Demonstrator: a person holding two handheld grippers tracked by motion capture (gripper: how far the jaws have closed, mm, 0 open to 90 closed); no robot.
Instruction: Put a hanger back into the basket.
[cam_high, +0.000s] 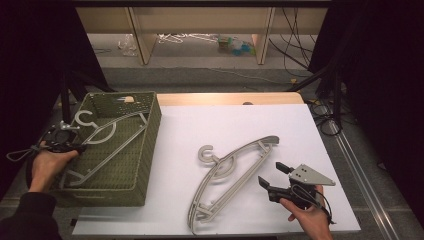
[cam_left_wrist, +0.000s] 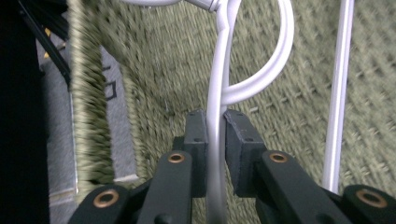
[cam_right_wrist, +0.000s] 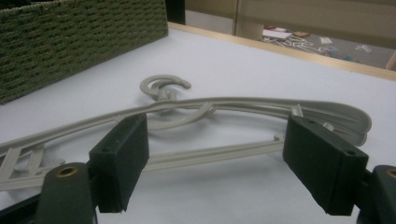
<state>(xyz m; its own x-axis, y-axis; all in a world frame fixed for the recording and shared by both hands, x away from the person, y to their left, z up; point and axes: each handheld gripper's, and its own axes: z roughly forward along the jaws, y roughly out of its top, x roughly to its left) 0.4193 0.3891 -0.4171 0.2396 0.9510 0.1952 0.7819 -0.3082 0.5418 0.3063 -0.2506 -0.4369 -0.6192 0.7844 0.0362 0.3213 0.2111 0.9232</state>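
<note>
The left gripper view shows the left gripper (cam_left_wrist: 215, 126) pinching a white hanger (cam_left_wrist: 217, 93) over the green basket (cam_high: 145, 150) at the left. To the right, the right gripper (cam_high: 272, 175) gapes, its fingers (cam_right_wrist: 121, 161) just near of the second hanger (cam_high: 235, 170) lying on the white table (cam_high: 300, 135).

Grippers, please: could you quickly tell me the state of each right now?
Left gripper: closed on the hanger in the basket.
Right gripper: open, holding nothing, facing the hanger on the table.
</note>
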